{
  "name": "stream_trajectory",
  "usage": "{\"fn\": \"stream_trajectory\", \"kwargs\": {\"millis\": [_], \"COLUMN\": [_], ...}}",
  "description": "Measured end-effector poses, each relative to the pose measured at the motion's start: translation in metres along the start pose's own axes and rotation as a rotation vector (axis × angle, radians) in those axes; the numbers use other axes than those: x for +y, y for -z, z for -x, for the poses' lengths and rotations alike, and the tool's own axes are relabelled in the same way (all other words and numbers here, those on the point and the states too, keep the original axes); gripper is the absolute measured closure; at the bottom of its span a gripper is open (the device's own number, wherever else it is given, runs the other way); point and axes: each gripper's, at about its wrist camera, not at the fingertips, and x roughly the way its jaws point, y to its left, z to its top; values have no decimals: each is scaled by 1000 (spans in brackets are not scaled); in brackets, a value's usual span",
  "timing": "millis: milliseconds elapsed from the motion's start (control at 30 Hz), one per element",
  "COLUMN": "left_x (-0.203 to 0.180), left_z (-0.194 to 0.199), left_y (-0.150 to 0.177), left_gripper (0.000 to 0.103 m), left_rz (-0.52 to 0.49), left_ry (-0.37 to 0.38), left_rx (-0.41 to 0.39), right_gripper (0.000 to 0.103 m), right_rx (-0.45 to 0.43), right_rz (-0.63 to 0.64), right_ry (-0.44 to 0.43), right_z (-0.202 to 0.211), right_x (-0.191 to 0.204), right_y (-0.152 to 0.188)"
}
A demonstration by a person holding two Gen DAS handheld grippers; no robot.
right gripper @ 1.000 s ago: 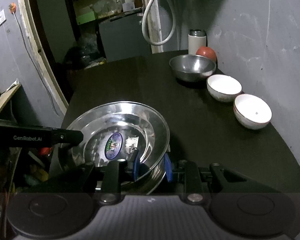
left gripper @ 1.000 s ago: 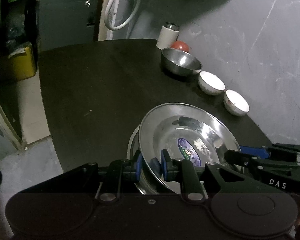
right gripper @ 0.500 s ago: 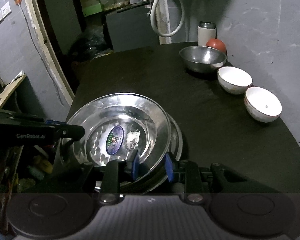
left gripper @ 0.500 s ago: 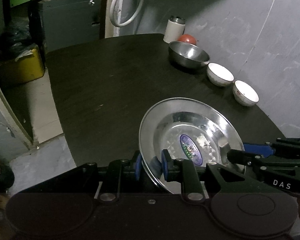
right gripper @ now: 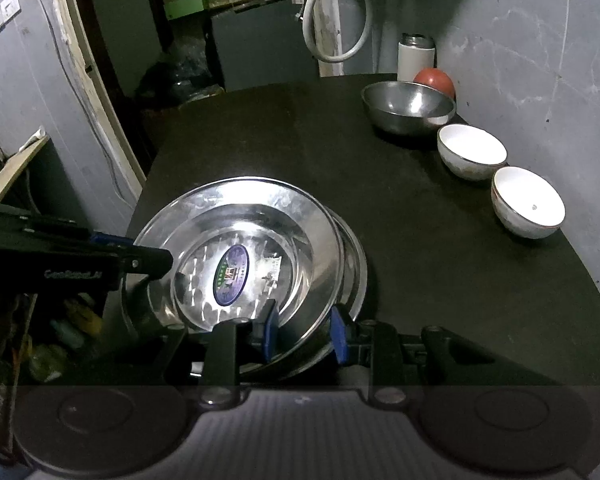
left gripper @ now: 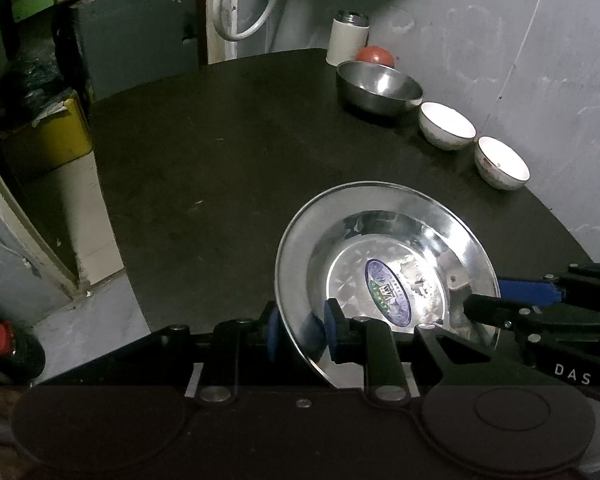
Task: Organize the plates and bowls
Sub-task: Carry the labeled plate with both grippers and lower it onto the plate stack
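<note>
Gripping opposite rims of the top steel plate (right gripper: 236, 248), the left gripper (left gripper: 300, 330) and right gripper (right gripper: 302, 334) have raised it slightly off the plate beneath (right gripper: 354, 264), freeing it for moving toward the bowls ahead.

plate (right gripper: 236, 200) on another, bowls (right gripper: 471, 151) behind right

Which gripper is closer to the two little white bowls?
Right. The right gripper grips the steel plate on the side facing the white bowls; the left gripper grips its far side.
</note>
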Motion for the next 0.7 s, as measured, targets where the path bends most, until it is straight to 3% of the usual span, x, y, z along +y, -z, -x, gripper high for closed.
{"fn": "stream_trajectory", "kwargs": {"millis": [700], "left_x": [-6], "left_z": [-19], "left_y": [-7], "left_gripper": [71], "left_rz": [-13], "left_ry": [-26], "left_rx": [65], "right_gripper": [72], "right_rx": [26], "right_rz": [15], "right_ry": [25], "right_z": [-3], "right_x": [5], "right_y": [-5]}}
